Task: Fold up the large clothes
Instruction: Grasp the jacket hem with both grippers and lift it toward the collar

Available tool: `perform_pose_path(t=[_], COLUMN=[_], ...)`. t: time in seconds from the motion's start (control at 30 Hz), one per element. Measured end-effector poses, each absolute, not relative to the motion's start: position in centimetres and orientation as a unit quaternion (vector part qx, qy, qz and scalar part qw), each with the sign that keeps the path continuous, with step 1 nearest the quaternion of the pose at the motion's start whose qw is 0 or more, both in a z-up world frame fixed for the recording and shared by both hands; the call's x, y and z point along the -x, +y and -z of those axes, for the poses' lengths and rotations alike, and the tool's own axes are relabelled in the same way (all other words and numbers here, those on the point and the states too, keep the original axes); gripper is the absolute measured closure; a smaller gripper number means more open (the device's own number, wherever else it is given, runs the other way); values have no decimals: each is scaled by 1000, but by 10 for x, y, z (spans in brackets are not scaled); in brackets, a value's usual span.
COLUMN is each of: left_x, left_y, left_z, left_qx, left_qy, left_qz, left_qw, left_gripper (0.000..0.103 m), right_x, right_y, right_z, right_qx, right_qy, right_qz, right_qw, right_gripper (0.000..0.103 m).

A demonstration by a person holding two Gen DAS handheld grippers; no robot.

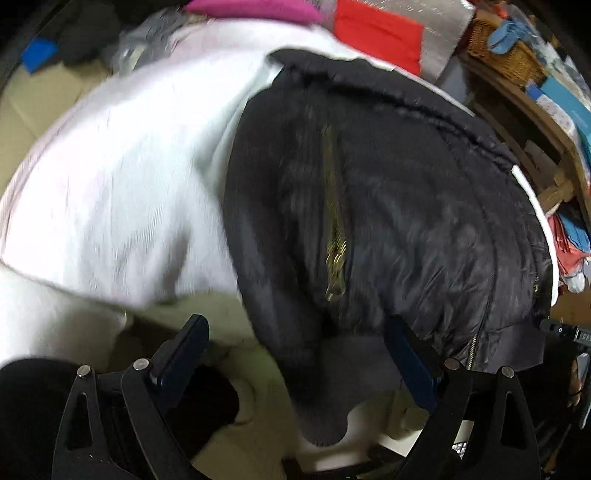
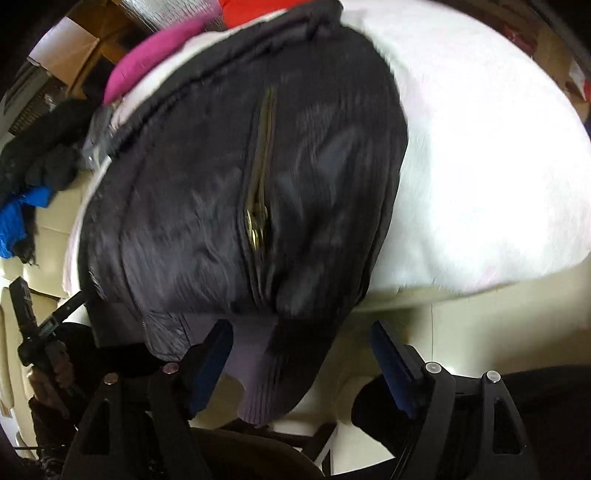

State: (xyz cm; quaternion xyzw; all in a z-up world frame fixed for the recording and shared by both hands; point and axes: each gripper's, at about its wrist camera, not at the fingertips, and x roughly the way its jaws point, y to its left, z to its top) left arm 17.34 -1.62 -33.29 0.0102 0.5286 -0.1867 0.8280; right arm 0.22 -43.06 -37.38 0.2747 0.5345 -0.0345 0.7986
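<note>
The black jacket [image 1: 388,206] lies on a white cover [image 1: 122,192], its ribbed hem [image 2: 255,373] hanging just ahead of both grippers. It looks soft, puffy, light and slick, so take the hem. Left gripper [image 1: 295,354] and right gripper [image 2: 299,358] gape wide, holding nothing.

The black jacket [image 1: 388,206] lies folded on the white sheet [image 1: 110,192] and fills one half of it; its ribbed hem [image 2: 255,376] hangs over the near edge, between the open jaws of both grippers. The other half of the sheet is bare, so a gripper can pass there. At the far edge a pink cloth [image 1: 255,9], a red cloth [image 1: 376,33] and a wicker basket [image 1: 502,48] close the way
</note>
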Motion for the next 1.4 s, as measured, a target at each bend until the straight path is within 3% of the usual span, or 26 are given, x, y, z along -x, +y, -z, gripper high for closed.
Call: perform_pose_path(t=[0.3,0.33,0.37,0.43,0.47,0.53,0.6,0.63,0.7,1.0,1.07,1.1,1.17,1.3,1.33,1.4], left_x=[-184,-187,-189,-191,-191,-189,-185,-181,-174,-163,-173,-176,-179,-179,-177,-176], left_y=[-19,-18,-18,-15,-13,-14,-19,-22,-25,-7,-10,-9,-9,-16,-13,-16], left_z=[379,384,388,395,395,393,387,382,372,347,363,368,374,373,370,367], left_qx=[8,16,23,38,47,62,58,40,17,33,26,28,35,27,23,14], left_qy=[614,620,623,631,629,626,617,605,590,576,601,611,619,610,605,599], left_qz=[184,186,187,185,193,221,244,250,260,298,283,278,277,294,297,298], left_qw=[768,762,759,752,752,746,746,755,764,761,747,740,734,736,738,743], left_gripper=[8,8,8,8,12,52,76,84,90,93,78,62,59,63,76,90], right_x=[-29,-29,-29,-28,-27,-26,-24,-23,-19,-8,-16,-21,-25,-29,-31,-31], right_y=[-428,-428,-427,-423,-418,-410,-404,-401,-399,-406,-403,-402,-410,-423,-421,-420], right_z=[422,422,420,412,405,395,385,379,366,331,345,352,370,396,399,402], right_qx=[-334,-331,-327,-326,-306,-272,-251,-249,-243,-264,-276,-287,-313,-356,-356,-348], right_qy=[553,551,544,533,532,530,531,530,528,494,501,508,527,539,540,540], right_qz=[49,49,46,31,37,41,45,44,38,-12,-14,-14,-7,0,-1,-6], right_qw=[761,765,771,780,789,802,808,809,813,828,820,812,790,763,762,766], right_gripper=[23,26,41,55,66,72,75,76,77,82,82,82,78,76,76,76])
